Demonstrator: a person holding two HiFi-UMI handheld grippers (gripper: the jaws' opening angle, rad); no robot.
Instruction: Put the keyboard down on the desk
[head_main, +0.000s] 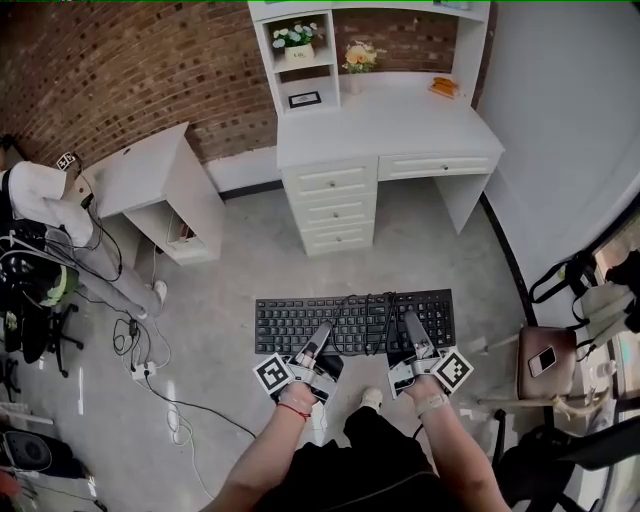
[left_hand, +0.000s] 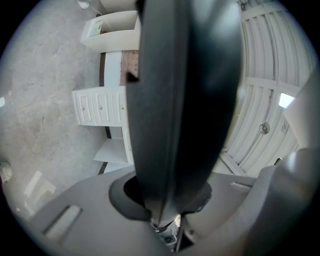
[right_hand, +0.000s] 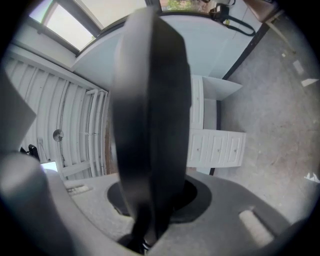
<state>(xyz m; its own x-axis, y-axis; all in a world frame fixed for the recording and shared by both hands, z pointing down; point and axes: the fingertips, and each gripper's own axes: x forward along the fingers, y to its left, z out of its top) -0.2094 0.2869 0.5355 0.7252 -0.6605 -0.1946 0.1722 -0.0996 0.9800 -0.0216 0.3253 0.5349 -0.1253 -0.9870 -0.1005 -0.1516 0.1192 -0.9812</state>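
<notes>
Two hand-held grippers carry the black keyboard (head_main: 353, 322) by its near long edge, keys facing up, in the air above the grey floor (head_main: 230, 330). It has not yet reached the white desk (head_main: 400, 125), which stands well apart from it against the brick wall (head_main: 120, 70). The left gripper (head_main: 320, 335) pinches the keyboard left of its middle, and the right gripper (head_main: 411, 325) pinches it towards its right end. In the left gripper view and the right gripper view alike, the keyboard appears edge-on as a dark slab wedged between the grey jaws, which clamp on it. The desk top is bare in front, with flower pots (head_main: 298, 40) in the shelf unit behind. A white side cabinet (head_main: 150, 175) stands to the desk's left, and a brown stool (head_main: 545, 360) bearing a phone stands at the right.
</notes>
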